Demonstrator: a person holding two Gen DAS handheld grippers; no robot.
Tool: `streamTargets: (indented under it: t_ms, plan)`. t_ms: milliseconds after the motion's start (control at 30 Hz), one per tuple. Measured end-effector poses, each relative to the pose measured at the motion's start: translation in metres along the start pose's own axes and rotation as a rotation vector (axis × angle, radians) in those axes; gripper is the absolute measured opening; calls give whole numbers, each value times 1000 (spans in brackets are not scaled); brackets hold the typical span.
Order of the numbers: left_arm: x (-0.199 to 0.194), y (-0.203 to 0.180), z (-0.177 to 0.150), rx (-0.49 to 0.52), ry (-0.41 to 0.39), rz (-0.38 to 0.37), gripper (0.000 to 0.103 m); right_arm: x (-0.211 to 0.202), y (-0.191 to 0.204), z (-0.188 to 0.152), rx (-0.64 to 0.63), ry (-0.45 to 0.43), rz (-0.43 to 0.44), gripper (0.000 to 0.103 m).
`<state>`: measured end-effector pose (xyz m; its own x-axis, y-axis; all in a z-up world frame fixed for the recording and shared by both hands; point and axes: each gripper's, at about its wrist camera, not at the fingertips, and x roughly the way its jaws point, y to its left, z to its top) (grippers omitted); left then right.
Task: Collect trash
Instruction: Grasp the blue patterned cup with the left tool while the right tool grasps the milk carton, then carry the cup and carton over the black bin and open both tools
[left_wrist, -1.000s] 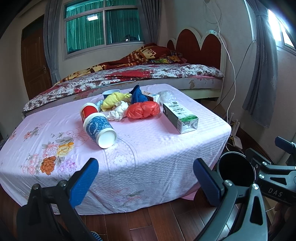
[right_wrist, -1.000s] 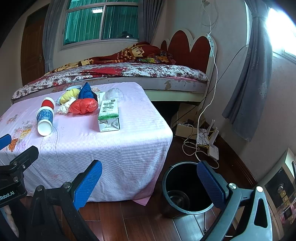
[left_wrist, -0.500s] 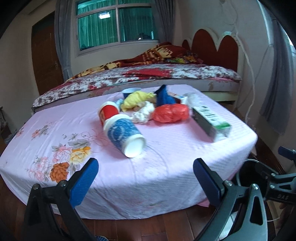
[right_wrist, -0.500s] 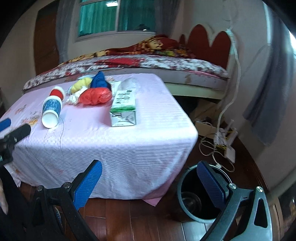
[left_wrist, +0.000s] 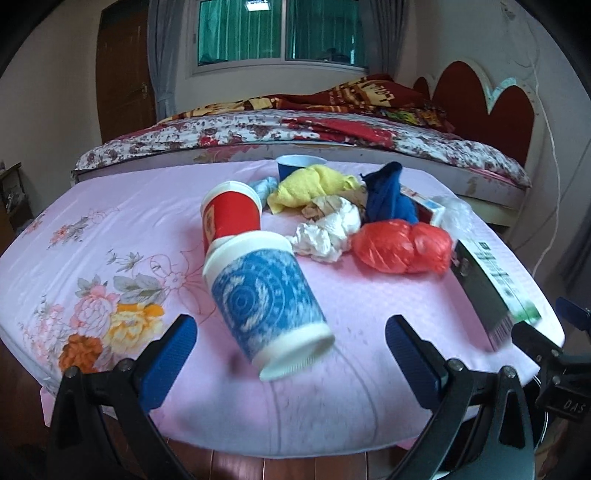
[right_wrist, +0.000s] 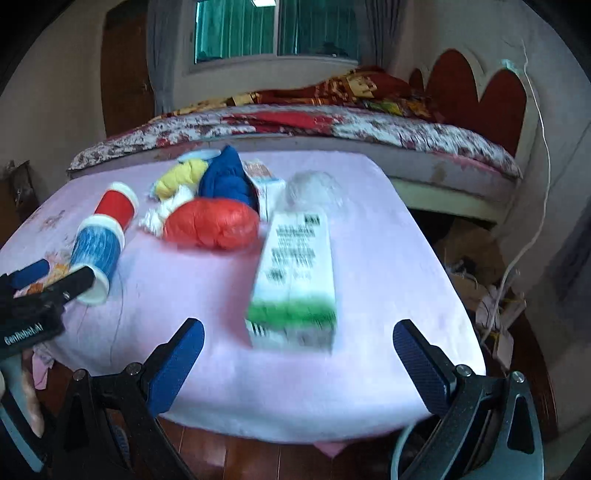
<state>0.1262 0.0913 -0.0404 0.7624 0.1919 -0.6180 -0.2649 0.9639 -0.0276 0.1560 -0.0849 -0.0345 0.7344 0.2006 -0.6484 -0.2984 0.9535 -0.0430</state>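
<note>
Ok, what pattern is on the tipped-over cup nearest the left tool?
Blue with white swirls, white rims: tipped-over cup, clearest in the left wrist view.

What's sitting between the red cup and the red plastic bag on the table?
A crumpled white paper wad lies between the red cup and the red plastic bag, touching the bag's left end; the left wrist view shows it best.

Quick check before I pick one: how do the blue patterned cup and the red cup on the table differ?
The blue patterned cup lies tipped on its side, one end toward the left claw; the red cup also seems tipped, but its pose is unclear. The blue cup is nearer the table's front edge, the red cup just behind it, apparently touching. The blue one has a swirl print, the red one is mostly plain. Both have white rims.
</note>
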Motion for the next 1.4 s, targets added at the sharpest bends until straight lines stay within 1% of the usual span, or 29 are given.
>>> streamTargets:
  t_ms: [33, 100, 133, 167, 200, 267, 300, 367, 467, 500, 533, 633, 867, 1000, 1100, 1200, 1400]
  plan:
    - [5, 0, 2, -5, 7, 6, 101, 6, 2, 4, -6, 4, 5, 98]
    - [17, 2, 5, -16, 32, 14, 95, 20, 1, 8, -1, 22, 13, 86]
    - [21, 2, 6, -18, 39, 17, 92, 25, -1, 9, 5, 30, 13, 82]
    - [23, 3, 6, -19, 44, 21, 88, 32, -4, 9, 20, 41, 17, 75]
    - [24, 5, 6, -21, 46, 28, 86, 36, -6, 9, 32, 49, 23, 70]
    - [24, 10, 5, -27, 48, 22, 78, 42, -11, 7, 56, 64, 41, 65]
    - [22, 13, 3, -31, 48, 16, 76, 43, -12, 6, 61, 68, 46, 65]
    - [20, 18, -1, -37, 51, -9, 69, 44, -12, 5, 52, 72, 48, 65]
    - [14, 23, -7, -24, 36, -31, 65, 43, -10, 2, 37, 68, 36, 65]
    - [12, 24, -8, -20, 31, -54, 64, 42, -10, 1, 35, 69, 32, 64]
    - [12, 25, -8, -19, 30, -66, 63, 41, -11, 0, 36, 68, 35, 59]
    - [4, 25, -8, -9, 15, -105, 61, 36, -11, 0, 39, 50, 49, 56]
    - [-17, 10, -4, 52, -27, -154, 60, 7, -9, 2, 15, -24, 42, 55]
    - [-32, -10, -3, 107, -51, -212, 60, -14, -19, -4, 13, -51, 23, 55]
    - [-41, -28, -5, 152, -70, -253, 60, -31, -38, -16, 21, -62, -9, 55]
    - [-49, -51, -9, 199, -80, -308, 60, -51, -64, -34, 36, -60, -57, 55]
    - [-70, -115, -25, 304, -79, -453, 60, -90, -129, -71, 129, -50, -157, 56]
